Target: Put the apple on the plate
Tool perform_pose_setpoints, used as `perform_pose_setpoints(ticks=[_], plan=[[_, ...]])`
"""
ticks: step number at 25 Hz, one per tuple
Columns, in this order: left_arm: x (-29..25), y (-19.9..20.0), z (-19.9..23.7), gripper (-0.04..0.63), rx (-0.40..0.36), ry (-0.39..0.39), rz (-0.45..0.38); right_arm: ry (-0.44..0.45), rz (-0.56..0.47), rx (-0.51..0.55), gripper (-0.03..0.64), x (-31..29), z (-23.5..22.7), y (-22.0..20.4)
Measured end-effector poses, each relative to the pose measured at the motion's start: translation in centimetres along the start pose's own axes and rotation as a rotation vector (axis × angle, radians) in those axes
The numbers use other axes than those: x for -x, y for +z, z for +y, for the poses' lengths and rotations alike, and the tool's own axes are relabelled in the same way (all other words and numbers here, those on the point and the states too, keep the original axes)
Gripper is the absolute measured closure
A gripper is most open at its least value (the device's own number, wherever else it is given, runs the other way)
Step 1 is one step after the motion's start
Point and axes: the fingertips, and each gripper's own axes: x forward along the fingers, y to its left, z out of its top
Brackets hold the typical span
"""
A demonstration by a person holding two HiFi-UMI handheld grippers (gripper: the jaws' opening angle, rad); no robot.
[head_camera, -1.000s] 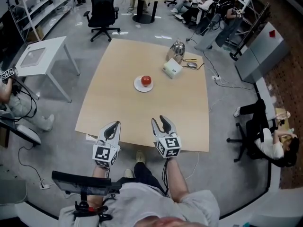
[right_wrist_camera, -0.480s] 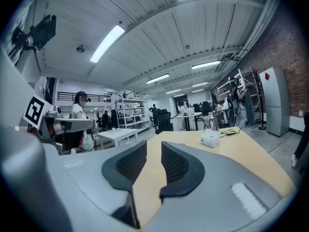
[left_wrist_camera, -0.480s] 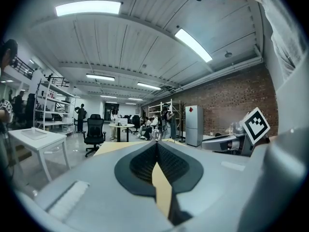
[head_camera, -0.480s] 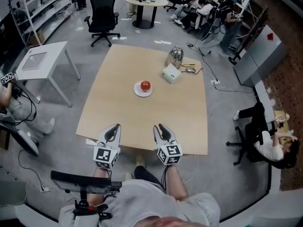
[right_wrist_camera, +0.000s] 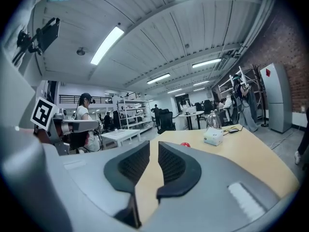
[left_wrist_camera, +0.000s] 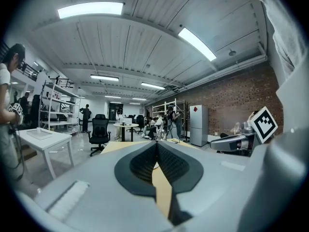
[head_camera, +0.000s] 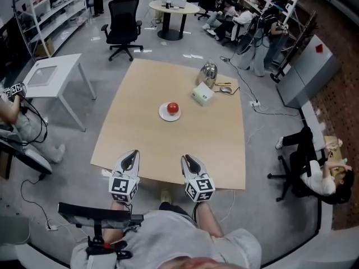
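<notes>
A red apple (head_camera: 173, 107) rests on a small white plate (head_camera: 165, 115) in the middle of the tan table (head_camera: 213, 144). Both grippers hover over the table's near edge, well short of the plate. My left gripper (head_camera: 128, 157) is shut, its pads meeting at the tips (left_wrist_camera: 156, 144) with nothing held. My right gripper (head_camera: 188, 160) is closing; a narrow gap still shows between its pads (right_wrist_camera: 154, 146), and nothing is in it. In the right gripper view the apple (right_wrist_camera: 185, 144) is small and far off beyond the jaws.
A metal kettle (head_camera: 209, 72) and a white box (head_camera: 202, 96) stand at the table's far right, with cables beside them. A white side table (head_camera: 47, 74) and an office chair (head_camera: 124, 15) are off to the left. People sit at the right (head_camera: 314, 170).
The right gripper's jaws have drawn much closer together, and the left's also look narrower. Both hands have stayed at the near edge. The apple and plate have not moved.
</notes>
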Motion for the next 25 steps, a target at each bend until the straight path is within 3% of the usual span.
perform_pose_setpoints(ticks=[12, 25], plan=[[0.3, -1.4, 0.1, 0.577, 0.016, 0.023, 0.023, -0.013, 0.020, -0.025, 0.609, 0.4, -1.3, -1.0], [-0.3, -1.6, -0.9, 0.577, 0.015, 0.006, 0.032, -0.031, 0.031, -0.017, 0.611, 1.2, -2.4, -1.2]])
